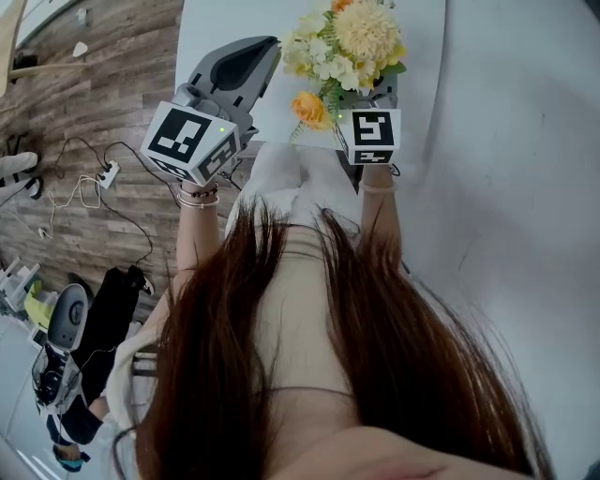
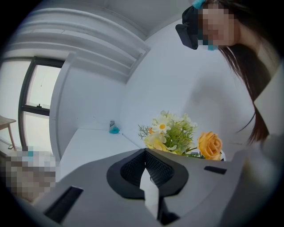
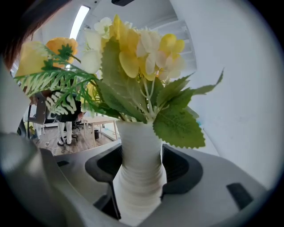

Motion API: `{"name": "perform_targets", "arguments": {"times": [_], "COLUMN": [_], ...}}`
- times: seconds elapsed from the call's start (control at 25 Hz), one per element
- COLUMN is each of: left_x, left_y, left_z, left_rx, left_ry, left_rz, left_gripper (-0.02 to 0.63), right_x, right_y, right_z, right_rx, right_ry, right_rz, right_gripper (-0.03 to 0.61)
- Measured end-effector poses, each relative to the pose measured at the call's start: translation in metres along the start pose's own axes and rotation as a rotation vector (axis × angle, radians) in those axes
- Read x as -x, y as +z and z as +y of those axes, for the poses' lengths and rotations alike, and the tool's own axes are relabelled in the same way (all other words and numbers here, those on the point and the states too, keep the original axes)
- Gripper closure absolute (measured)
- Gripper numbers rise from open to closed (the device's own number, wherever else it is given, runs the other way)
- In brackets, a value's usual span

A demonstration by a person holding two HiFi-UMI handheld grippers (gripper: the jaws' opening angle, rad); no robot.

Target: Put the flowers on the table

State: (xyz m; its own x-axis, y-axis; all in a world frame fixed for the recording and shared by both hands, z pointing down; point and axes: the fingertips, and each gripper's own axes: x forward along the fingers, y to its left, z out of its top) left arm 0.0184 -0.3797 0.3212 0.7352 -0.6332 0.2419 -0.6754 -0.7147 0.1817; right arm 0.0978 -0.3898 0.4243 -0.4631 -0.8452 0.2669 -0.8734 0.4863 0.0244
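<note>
A: Holding what in the right gripper (image 3: 142, 150)?

B: Gripping the white ribbed vase (image 3: 138, 177) at its narrow waist, with jaws spread wide and pressed against its 2 sides. Carrying the flowers (image 3: 133, 66) straight above.

A: Standing upright?

B: Yes, upright, with the long axis running top to bottom, square across the line of the jaws. Leaning neither way, as far as seen.

A: And where, relative to the table (image 1: 220, 28)?

B: From the head view, hanging over the near edge of the table, with more of it stretching ahead of the jaws. Cannot see the base of the vase under the gripper, so cannot tell about contact.

A: So which way to go?

B: Probably forward a little, then straight down, keeping the vase plumb until it rests flat. Opening only after that.

A: Any use for the left gripper (image 2: 144, 153)?

B: Shut tip to tip on nothing, hovering just left of the flowers, with them off to the right in its own view. Needs only 1 hand, judging by this: the right, already on the vase. Better to keep the left clear.

A: Main risk?

B: Tipping, likely: heavy with flowers on top, slim below. Worth releasing slowly.
</note>
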Motion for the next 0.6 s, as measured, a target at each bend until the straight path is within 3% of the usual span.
{"name": "perform_targets", "arguments": {"times": [0.6], "left_x": [0.018], "left_y": [0.003], "left_z": [-0.002], "left_rx": [-0.011], "left_ry": [0.005], "left_rz": [0.000], "left_gripper": [0.611], "right_x": [0.000], "right_y": [0.001], "right_z": [-0.001], "right_rx": [0.016], "right_ry": [-0.022], "right_rz": [0.039], "right_gripper": [0.292]}}
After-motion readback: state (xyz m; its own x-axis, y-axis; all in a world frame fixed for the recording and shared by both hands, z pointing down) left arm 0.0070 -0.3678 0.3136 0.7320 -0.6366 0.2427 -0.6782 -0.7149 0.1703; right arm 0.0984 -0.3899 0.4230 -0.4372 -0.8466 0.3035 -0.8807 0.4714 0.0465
